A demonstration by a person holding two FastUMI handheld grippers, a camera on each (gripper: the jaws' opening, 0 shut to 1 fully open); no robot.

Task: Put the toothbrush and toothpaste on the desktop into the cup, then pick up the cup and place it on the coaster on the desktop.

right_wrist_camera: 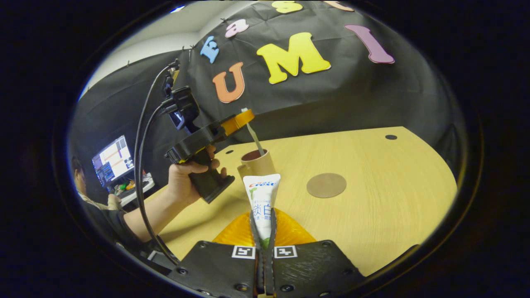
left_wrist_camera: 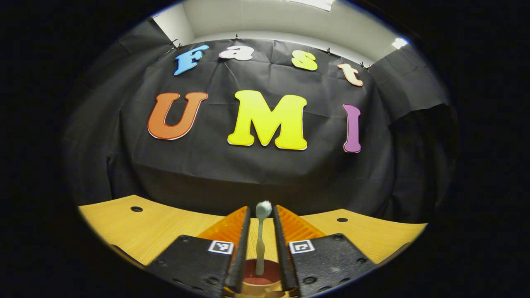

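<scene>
Nearest, the right gripper [right_wrist_camera: 263, 231] was clamped on the toothpaste [right_wrist_camera: 261, 196], held above the desktop [right_wrist_camera: 393, 198]. Beyond it, the toothbrush [right_wrist_camera: 254, 138] stood in the cup [right_wrist_camera: 256, 164], between the left gripper's [left_wrist_camera: 261, 231] slightly parted fingers. Farther off, the coaster [right_wrist_camera: 326, 185] lay bare. Toothpaste and cup placement seemed left.

Probably lab: cloth-walled booth, monitor [right_wrist_camera: 112, 159]
</scene>
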